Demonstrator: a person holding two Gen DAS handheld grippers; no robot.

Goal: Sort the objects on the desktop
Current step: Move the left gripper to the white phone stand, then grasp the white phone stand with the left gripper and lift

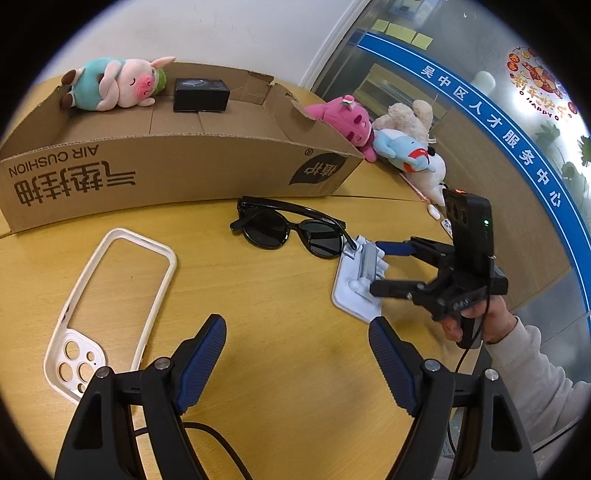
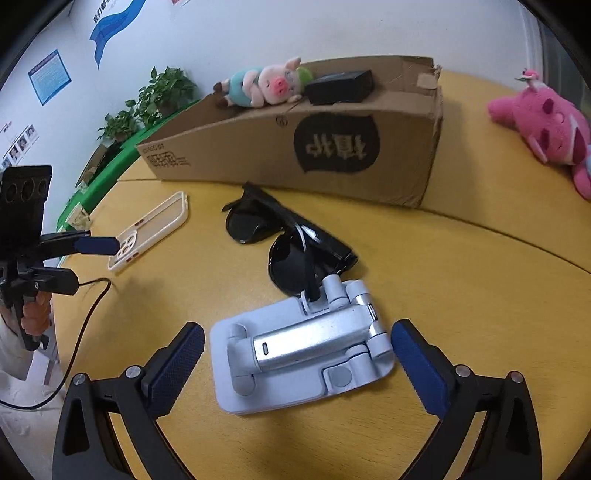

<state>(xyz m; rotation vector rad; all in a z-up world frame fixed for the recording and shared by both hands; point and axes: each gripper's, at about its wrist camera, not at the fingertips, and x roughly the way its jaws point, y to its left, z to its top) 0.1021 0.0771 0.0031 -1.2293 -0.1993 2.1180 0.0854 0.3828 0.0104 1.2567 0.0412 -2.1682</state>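
Overhead, white wall; below, yellow wooden table.

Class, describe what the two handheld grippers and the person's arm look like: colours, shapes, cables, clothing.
Both the left gripper and right gripper have black angular frames, silver bolts and ribbed blue pads. A black cable trails from the left one. The sleeve is off-white.

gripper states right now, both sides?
Left gripper: open, holding nothing, above bare table.
Right gripper: open, fingers either side of the folded phone stand, not clamped on it.
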